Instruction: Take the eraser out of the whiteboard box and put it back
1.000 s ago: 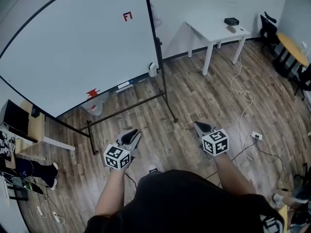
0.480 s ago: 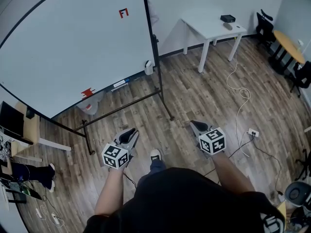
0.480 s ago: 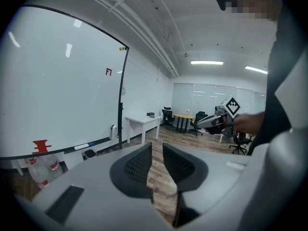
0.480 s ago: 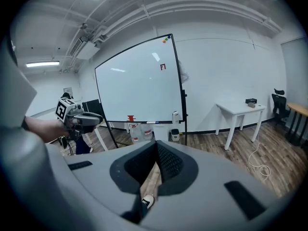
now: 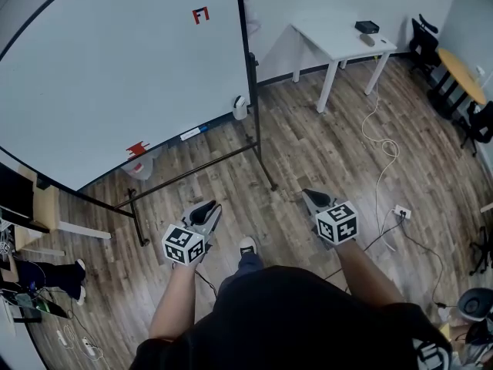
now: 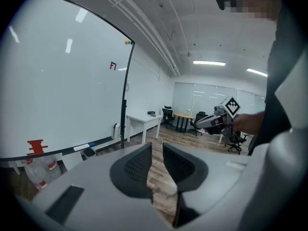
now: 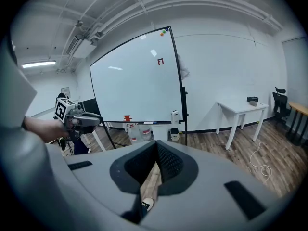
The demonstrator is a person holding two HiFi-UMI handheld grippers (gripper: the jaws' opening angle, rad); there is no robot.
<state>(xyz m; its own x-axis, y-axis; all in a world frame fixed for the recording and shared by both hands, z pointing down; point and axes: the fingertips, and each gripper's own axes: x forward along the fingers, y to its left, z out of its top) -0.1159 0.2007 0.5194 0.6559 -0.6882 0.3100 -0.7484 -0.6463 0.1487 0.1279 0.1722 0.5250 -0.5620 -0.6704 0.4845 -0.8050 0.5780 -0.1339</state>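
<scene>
Stepping forward since a second ago, the person's white shoe point(image 5: 246, 245) now shows fully between the two tools. The whiteboard box point(image 5: 240, 108) hangs on the right post of the whiteboard point(image 5: 115, 75), well ahead of them, and the eraser cannot be made out in it. Over the wood floor point(image 5: 323, 153), the left hand-held gripper point(image 5: 209, 208) and the right hand-held gripper point(image 5: 313, 197) each have jaws pressed together, pinching nothing.
</scene>
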